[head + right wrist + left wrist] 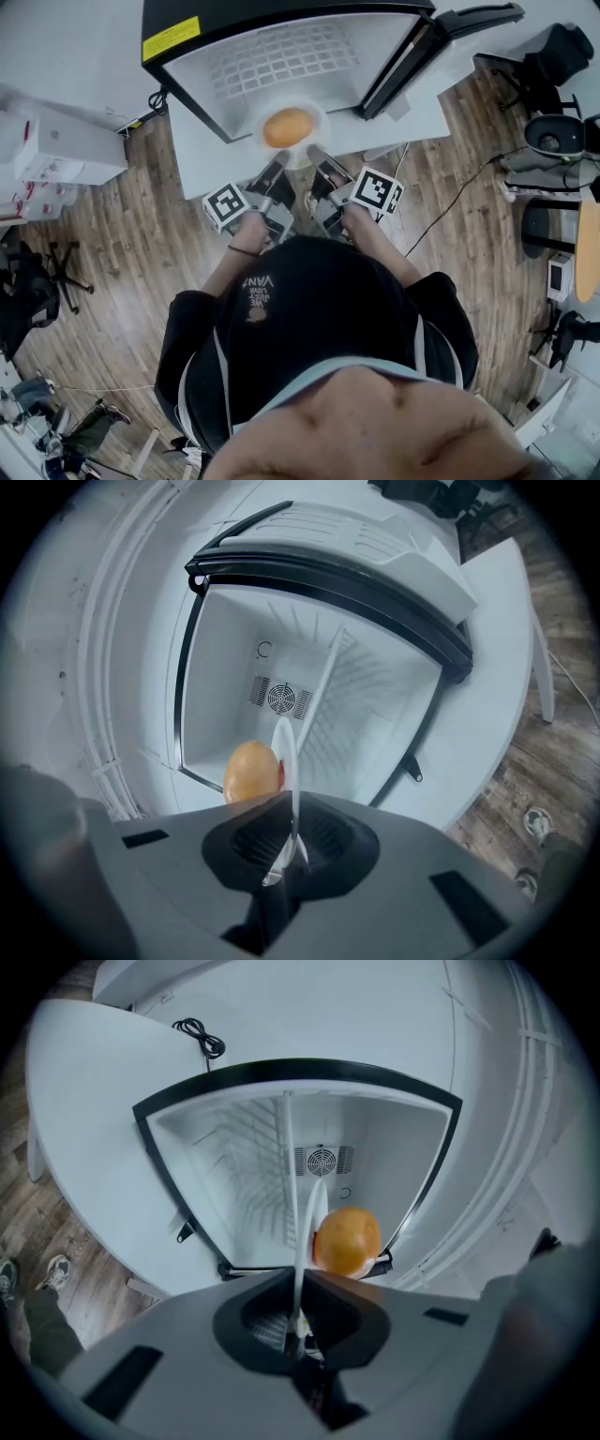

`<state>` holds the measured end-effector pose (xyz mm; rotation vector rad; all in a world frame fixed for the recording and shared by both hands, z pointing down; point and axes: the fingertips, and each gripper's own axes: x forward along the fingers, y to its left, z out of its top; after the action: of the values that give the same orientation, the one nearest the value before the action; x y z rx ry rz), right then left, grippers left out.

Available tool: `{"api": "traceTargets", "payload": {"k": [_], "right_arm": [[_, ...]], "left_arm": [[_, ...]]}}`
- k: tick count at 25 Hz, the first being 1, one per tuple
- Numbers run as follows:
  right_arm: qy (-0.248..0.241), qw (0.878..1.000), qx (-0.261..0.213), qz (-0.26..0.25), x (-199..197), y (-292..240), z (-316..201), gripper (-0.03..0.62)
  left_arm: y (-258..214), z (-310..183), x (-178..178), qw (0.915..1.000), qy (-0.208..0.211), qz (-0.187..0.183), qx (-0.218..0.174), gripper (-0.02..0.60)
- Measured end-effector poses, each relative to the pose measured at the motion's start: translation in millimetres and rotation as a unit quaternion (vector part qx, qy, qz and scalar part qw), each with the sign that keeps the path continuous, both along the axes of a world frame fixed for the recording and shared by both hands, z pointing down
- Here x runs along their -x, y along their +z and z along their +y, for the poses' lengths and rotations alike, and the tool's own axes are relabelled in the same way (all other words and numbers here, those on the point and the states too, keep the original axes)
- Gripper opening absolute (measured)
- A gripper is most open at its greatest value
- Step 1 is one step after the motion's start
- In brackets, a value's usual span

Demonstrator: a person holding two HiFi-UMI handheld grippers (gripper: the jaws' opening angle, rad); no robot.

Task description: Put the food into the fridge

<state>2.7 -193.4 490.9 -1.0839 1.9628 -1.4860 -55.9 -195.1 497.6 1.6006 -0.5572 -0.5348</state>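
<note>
- The jaws of the left gripper [300, 1286] are clamped on the rim of a white plate [307, 1232], which that gripper's view shows edge-on as a thin white line running into the dark throat.
- The jaws of the right gripper [292, 810] are closed on the opposite rim of the same plate [284, 747], again seen edge-on.
- A round orange food [347, 1239] sits on the plate just past the jaw tips. It lies right of the plate's line in the left gripper view and left of it [251, 772] in the right gripper view.
- From the head view, the left gripper [278, 166] and right gripper [320, 159] meet the near rim of the plate [315, 114] from either side. The food [288, 127] is centred on it, between and just beyond both tips.
- The plate hangs at the open mouth of the fridge [281, 66]. Whether it has crossed the front edge I cannot tell.
- Only the gripper views look into the fridge's depth: a fan grille [321, 1161] on the back wall and a wire shelf [323, 691].
- The right gripper view shows the open door [375, 550] with its black seal. The left gripper view shows a coiled cable [202, 1037] on the white bench [84, 1101].
- Only the head view shows the plate's round face, the yellow label [171, 37] on the fridge's top and the wood floor [122, 244] around the person.
</note>
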Motion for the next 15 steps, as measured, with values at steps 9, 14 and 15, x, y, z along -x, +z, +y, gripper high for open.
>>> {"api": "traceTargets", "payload": {"k": [9, 14, 15], "right_arm": [[-0.005, 1.0, -0.006, -0.003, -10, -5, -33, 0.023], [-0.01, 1.0, -0.009, -0.005, -14, -6, -50, 0.023], [-0.011, 1.0, -0.009, -0.005, -14, -6, -53, 0.023]], "left_arm": [[-5, -32, -10, 1.0, -0.008, 0.001, -0.003, 0.029], [-5, -49, -13, 0.9999, -0.014, -0.001, -0.006, 0.029], [-6, -51, -14, 0.9999, -0.015, 0.0, -0.006, 0.029]]}}
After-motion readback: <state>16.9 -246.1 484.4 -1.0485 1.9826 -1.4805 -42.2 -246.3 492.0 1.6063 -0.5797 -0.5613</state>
